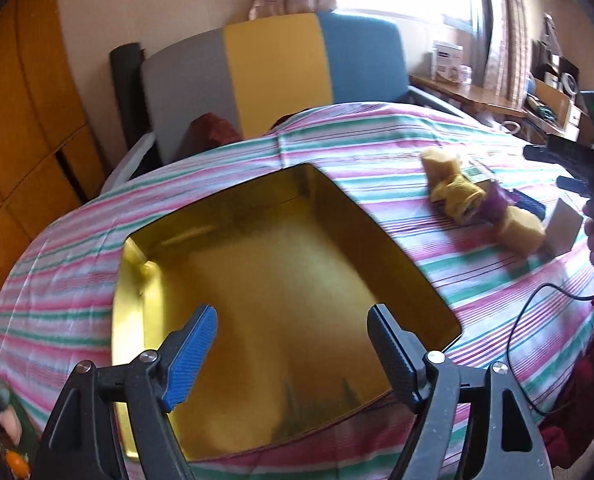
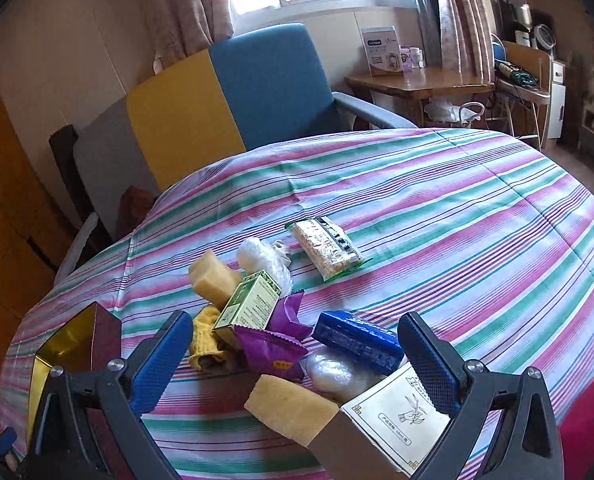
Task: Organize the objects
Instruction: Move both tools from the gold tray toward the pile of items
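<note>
Gold tin [image 1: 281,280] — directly under left gripper [image 1: 293,354], jaws spread.

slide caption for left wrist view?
Open left gripper poised over empty gold metal tin on striped tablecloth.

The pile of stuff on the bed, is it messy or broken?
Messy, not broken. The green box leans tilted on a yellow sponge, and purple wrappers lie crumpled beside it. The gold tin is empty.
</note>
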Available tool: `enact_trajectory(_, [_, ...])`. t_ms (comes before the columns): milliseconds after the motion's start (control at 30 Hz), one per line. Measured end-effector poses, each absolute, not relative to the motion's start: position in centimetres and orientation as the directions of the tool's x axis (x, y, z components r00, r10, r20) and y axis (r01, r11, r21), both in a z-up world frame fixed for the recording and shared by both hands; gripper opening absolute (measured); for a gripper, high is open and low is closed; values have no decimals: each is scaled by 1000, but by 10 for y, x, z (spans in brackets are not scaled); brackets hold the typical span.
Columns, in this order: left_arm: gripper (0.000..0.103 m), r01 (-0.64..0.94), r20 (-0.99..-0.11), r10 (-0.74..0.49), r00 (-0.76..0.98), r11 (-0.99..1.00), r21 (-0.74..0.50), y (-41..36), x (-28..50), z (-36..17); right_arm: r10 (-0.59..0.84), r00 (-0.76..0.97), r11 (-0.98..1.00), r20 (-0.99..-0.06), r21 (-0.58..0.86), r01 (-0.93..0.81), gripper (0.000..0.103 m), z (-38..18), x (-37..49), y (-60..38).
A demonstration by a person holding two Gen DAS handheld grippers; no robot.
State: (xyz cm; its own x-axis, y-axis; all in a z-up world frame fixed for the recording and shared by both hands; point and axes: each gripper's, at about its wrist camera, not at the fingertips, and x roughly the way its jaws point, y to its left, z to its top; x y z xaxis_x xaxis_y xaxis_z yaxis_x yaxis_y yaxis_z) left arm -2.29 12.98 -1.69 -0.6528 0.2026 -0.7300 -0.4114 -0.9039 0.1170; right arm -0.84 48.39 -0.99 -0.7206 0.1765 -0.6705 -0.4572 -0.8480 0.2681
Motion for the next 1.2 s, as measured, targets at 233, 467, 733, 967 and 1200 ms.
enact_trajectory(233, [80, -489, -739, 264, -620, -866, 101, 161, -28, -15, 167, -731, -833, -662, 301, -464, 103, -10, -5, 490])
enact_trajectory(467, [80, -529, -757, 298, -582, -845, 73, 184, -36, -15, 148, -740, -815, -656, 343, -468, 103, -10, -2, 496])
enact_trajectory(733, [80, -574, -772, 321, -549, -816, 69, 213, -40, -15, 125, -753, -809, -646, 373, -454, 103, -10, 0, 499])
enact_trajectory(967, [80, -617, -807, 351, -476, -787, 22, 245, -51, -21, 147, -747, -768, -649, 401, -499, 103, -12, 7, 511])
enact_trajectory(1200, [78, -653, -843, 426, -329, -748, -123, 293, -83, -37, 140, -741, -695, -656, 468, -546, 103, -19, 16, 531])
